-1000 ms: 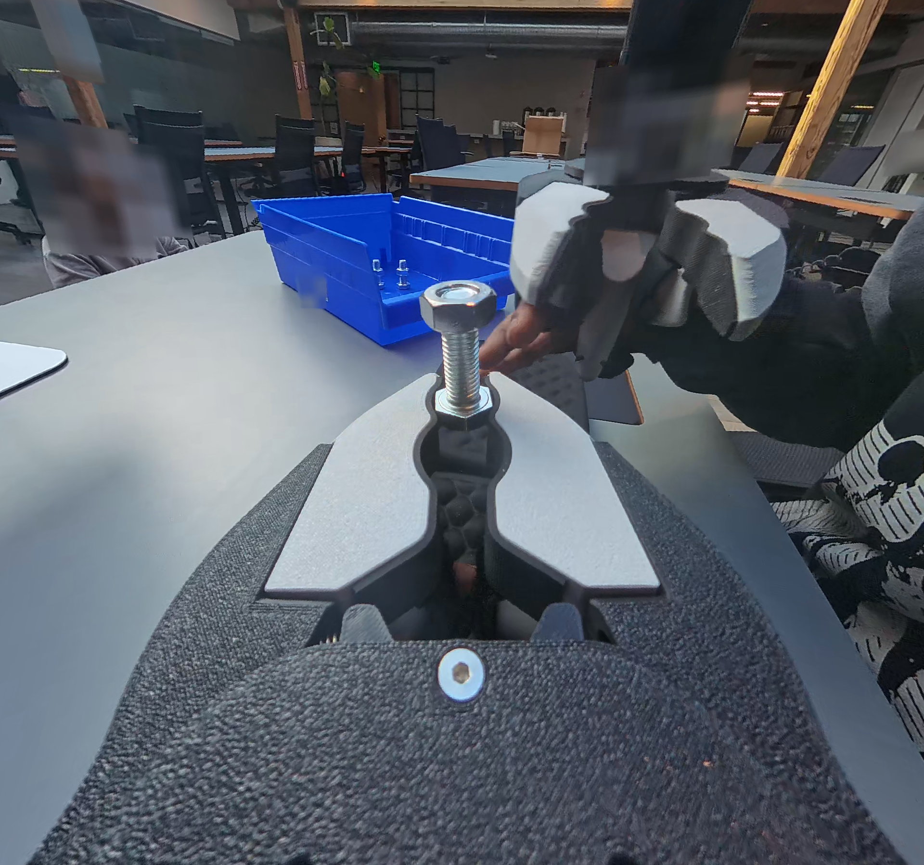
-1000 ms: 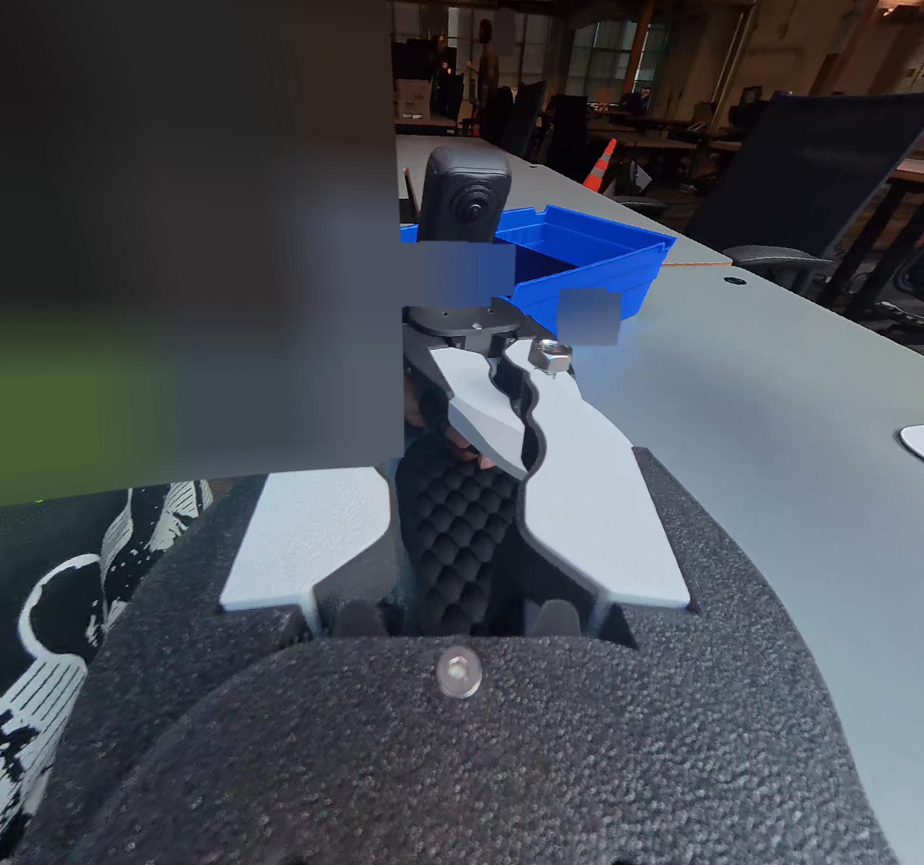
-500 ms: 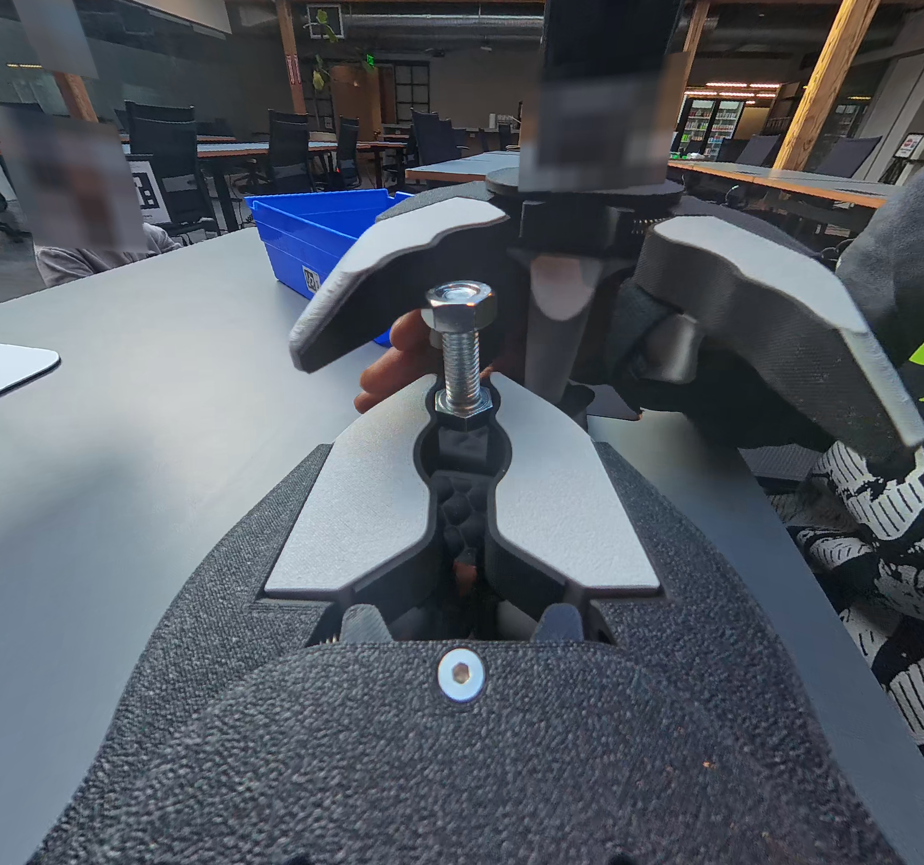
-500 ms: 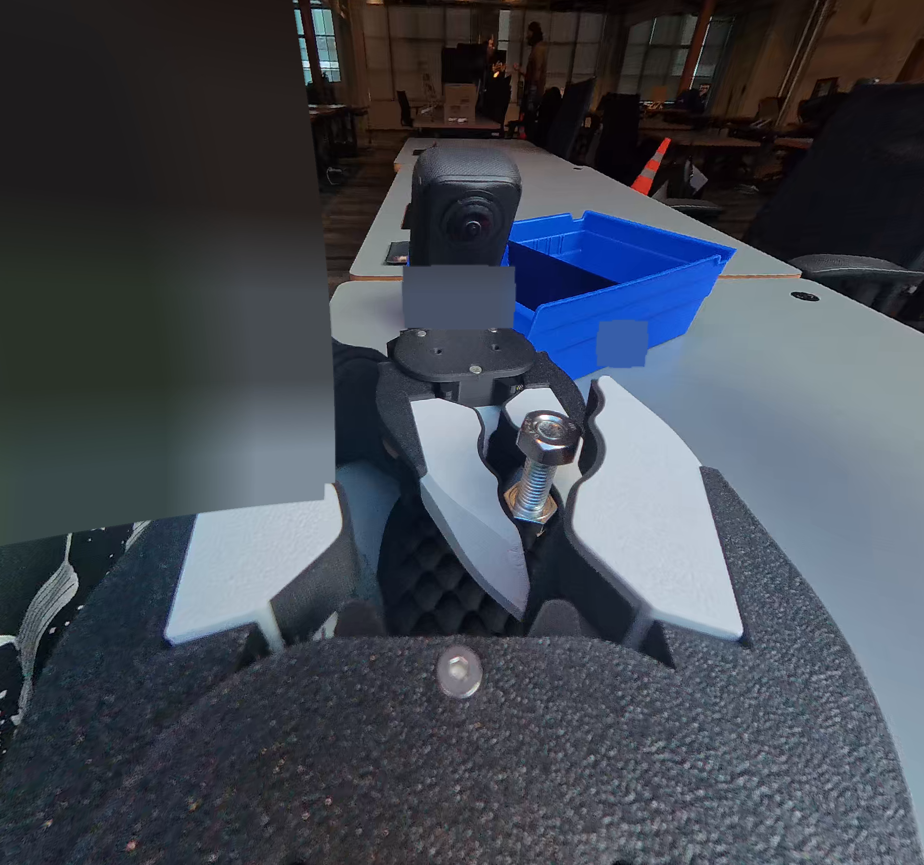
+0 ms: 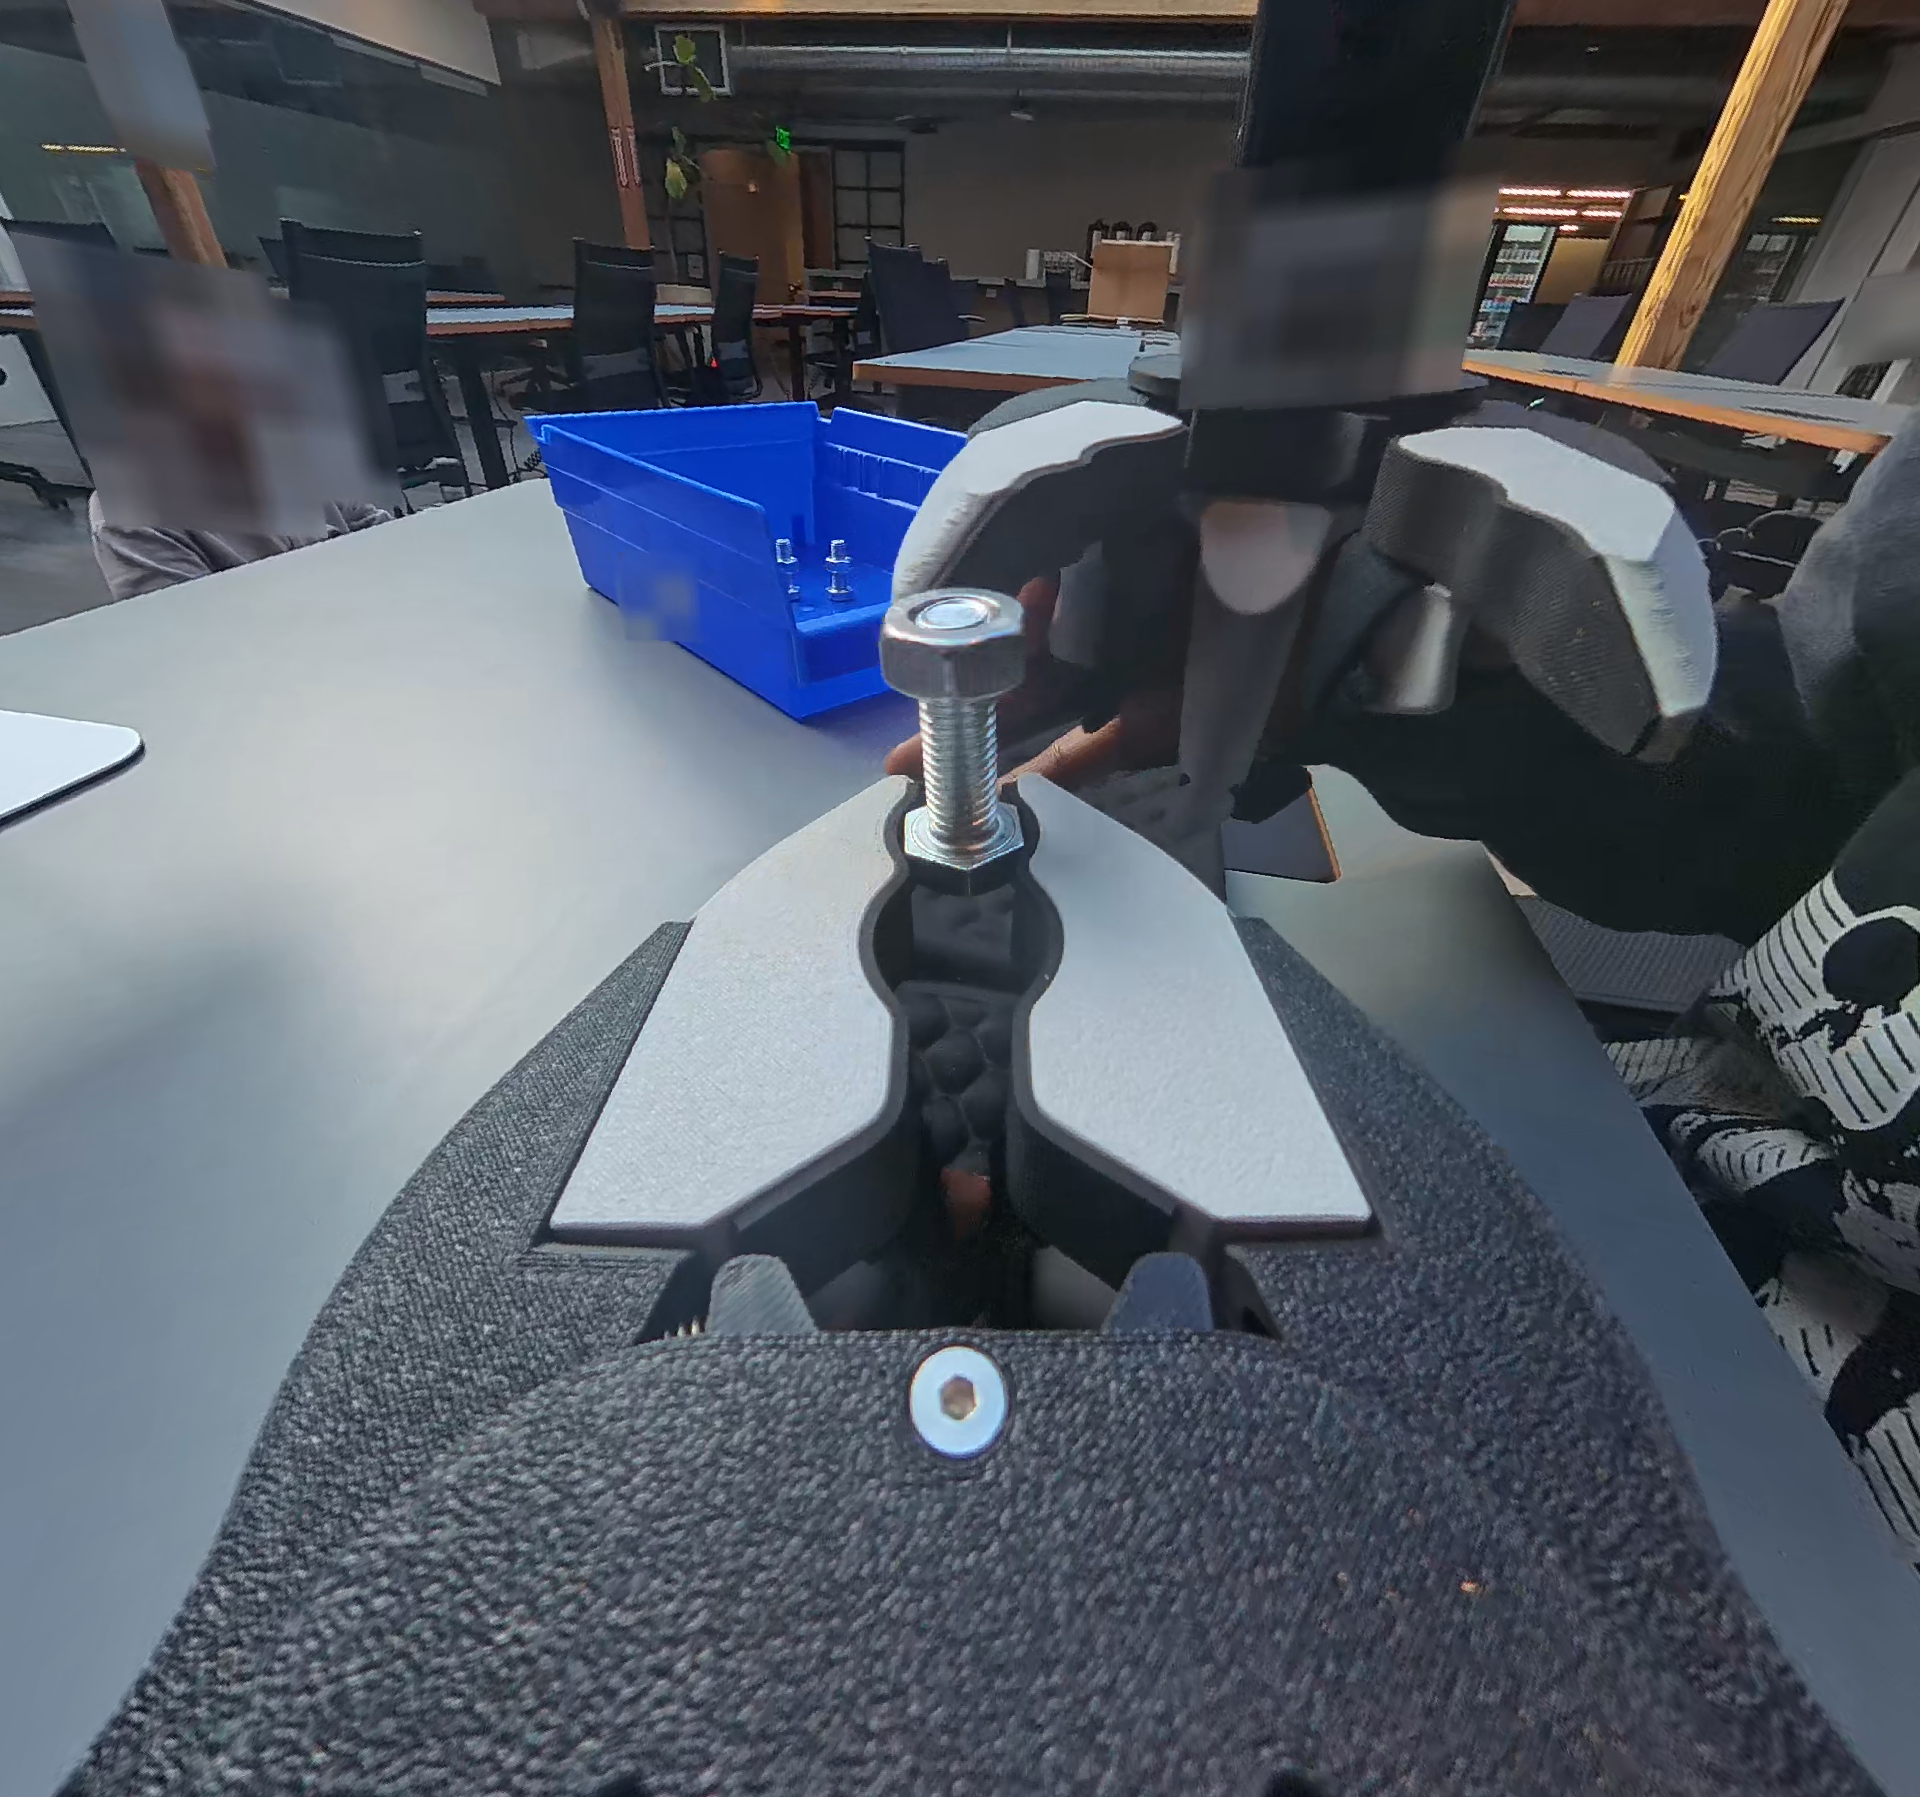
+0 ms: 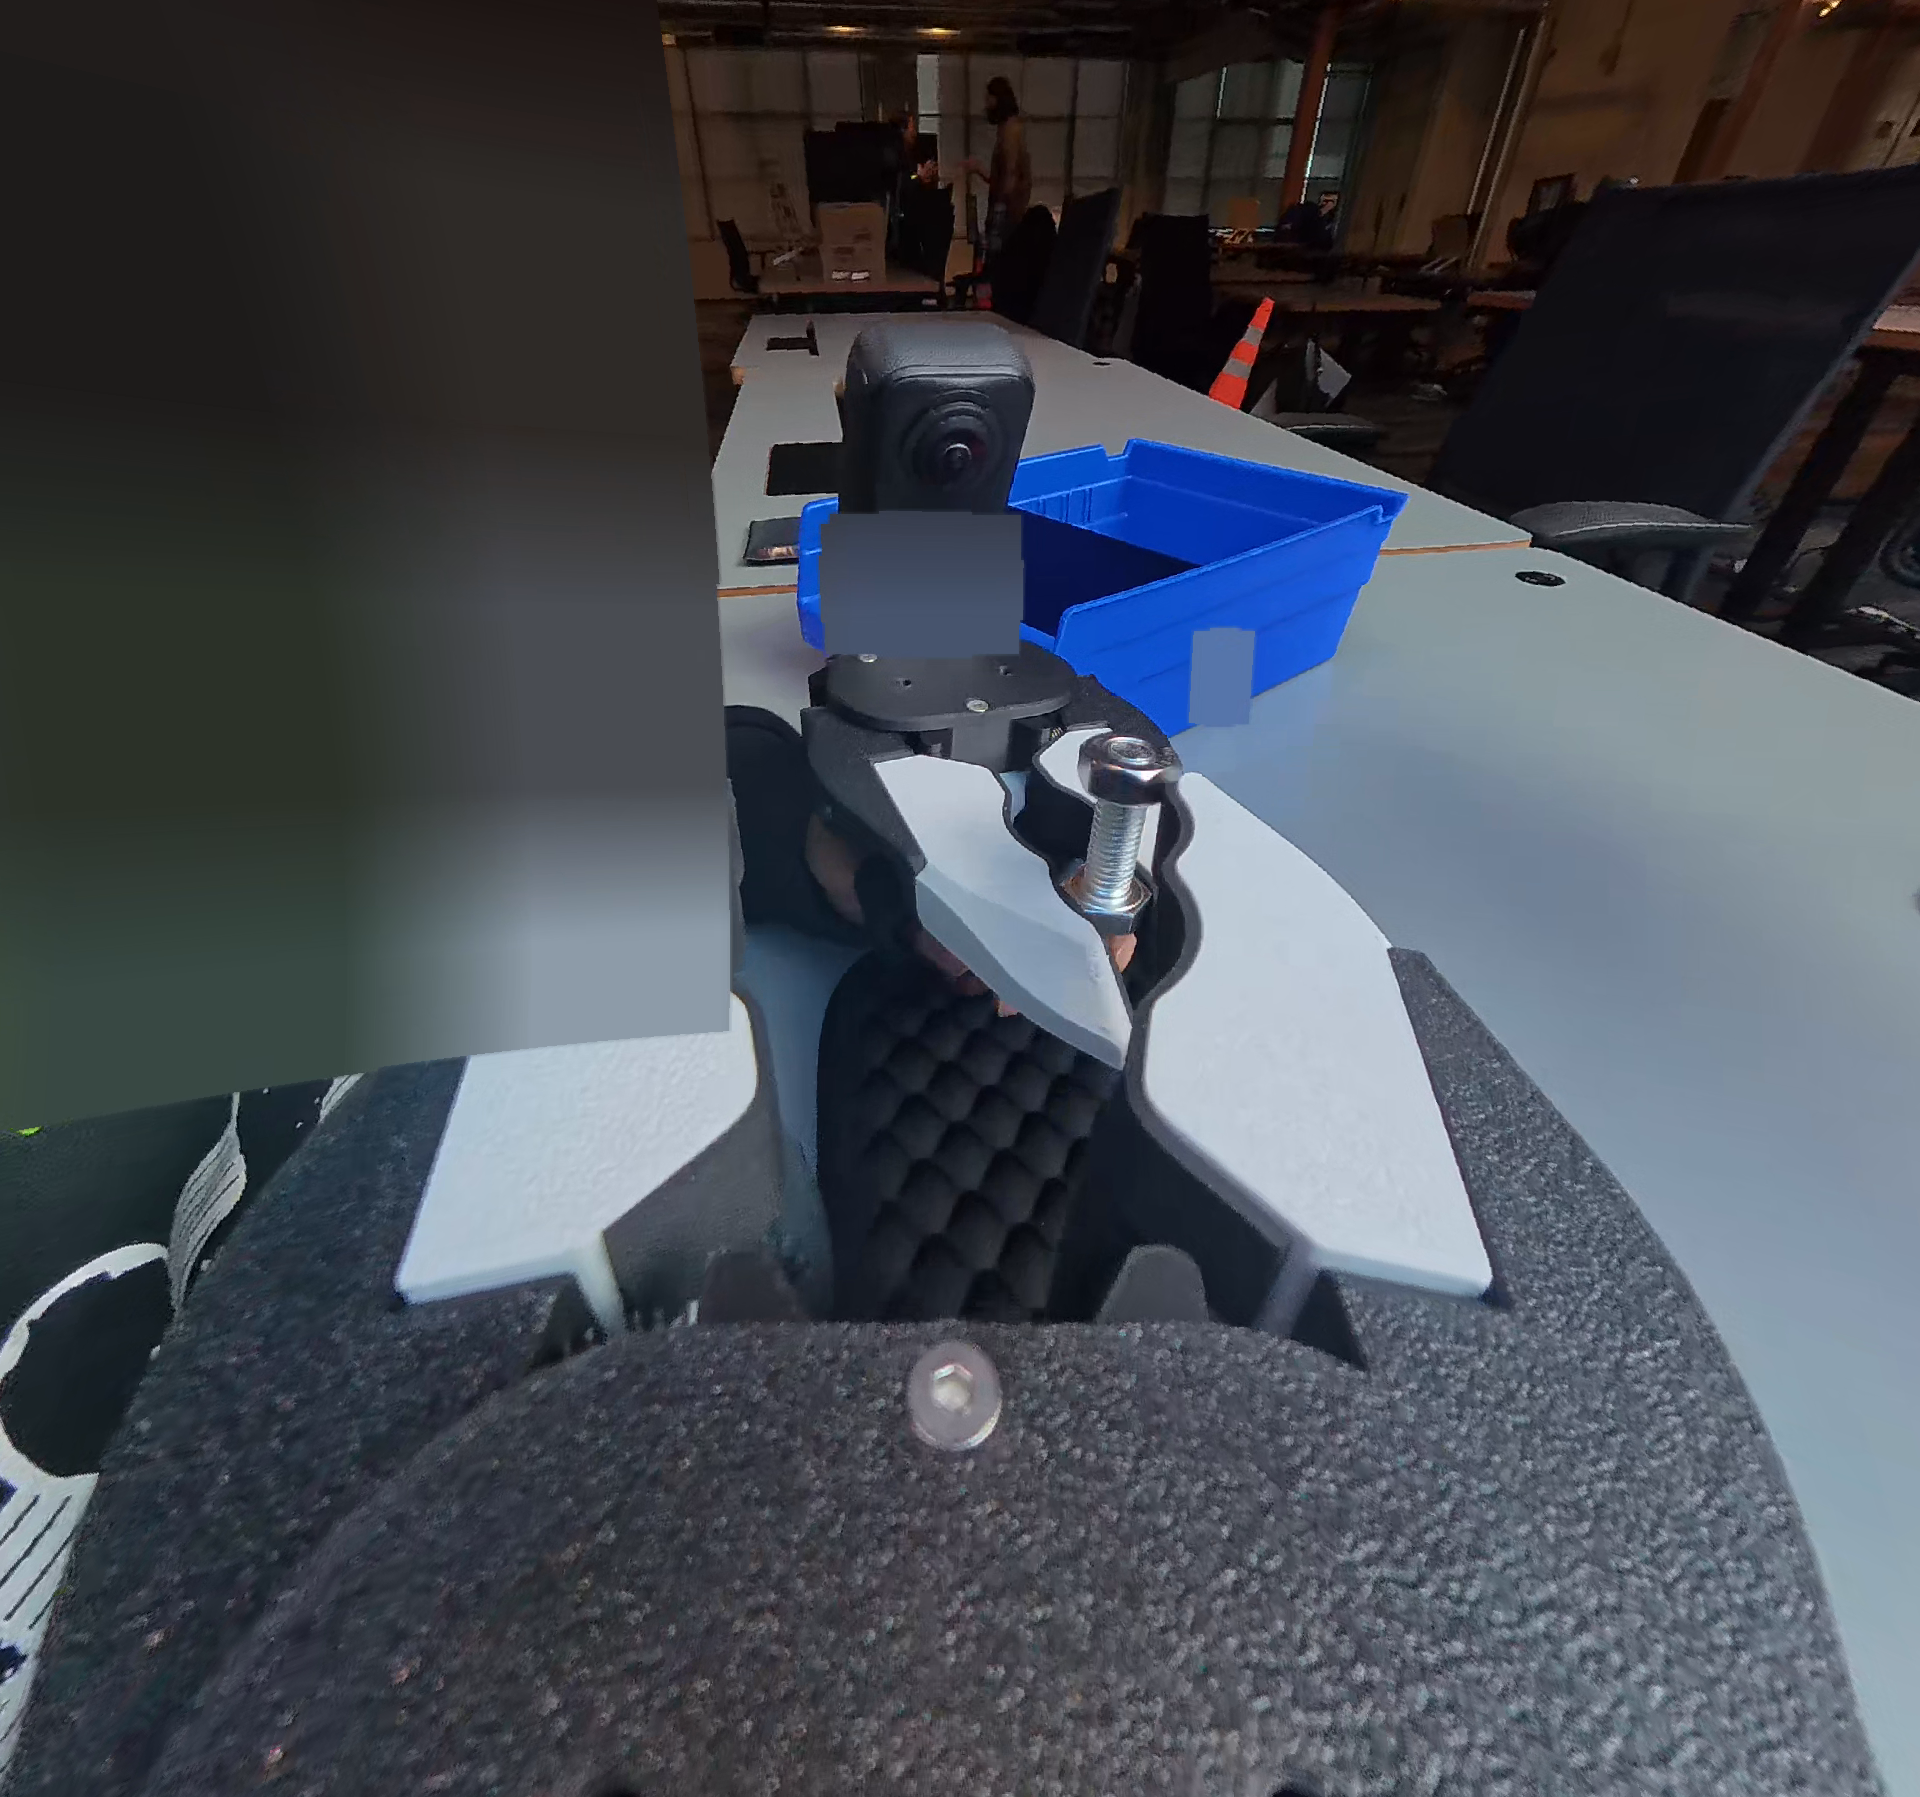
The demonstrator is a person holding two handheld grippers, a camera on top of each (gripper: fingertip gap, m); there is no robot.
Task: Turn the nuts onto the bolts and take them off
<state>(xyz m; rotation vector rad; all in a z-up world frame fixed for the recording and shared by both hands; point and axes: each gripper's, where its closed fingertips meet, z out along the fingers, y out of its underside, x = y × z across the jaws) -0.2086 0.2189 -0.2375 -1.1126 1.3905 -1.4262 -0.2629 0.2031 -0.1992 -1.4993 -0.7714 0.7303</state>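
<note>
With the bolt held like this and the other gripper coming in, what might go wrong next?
1. The left hand-held gripper pinches only the nut at its fingertips, so the upright bolt may tip or slip when turned.
2. The right hand-held gripper is open and off to one side of the bolt head, so it may close off-centre and knock it.

Count: 3 bolts, 2 grippers, 1 bin.
One bolt (image 5: 954, 708) with one nut (image 5: 964, 841) threaded on it, clamped in the left gripper (image 5: 961, 812); two more small bolts (image 5: 814, 567) upright in the single blue bin (image 5: 675, 521). Right gripper (image 5: 1299, 594) spread wide, one table (image 5: 416, 812), one orange cone (image 6: 1244, 357).
</note>
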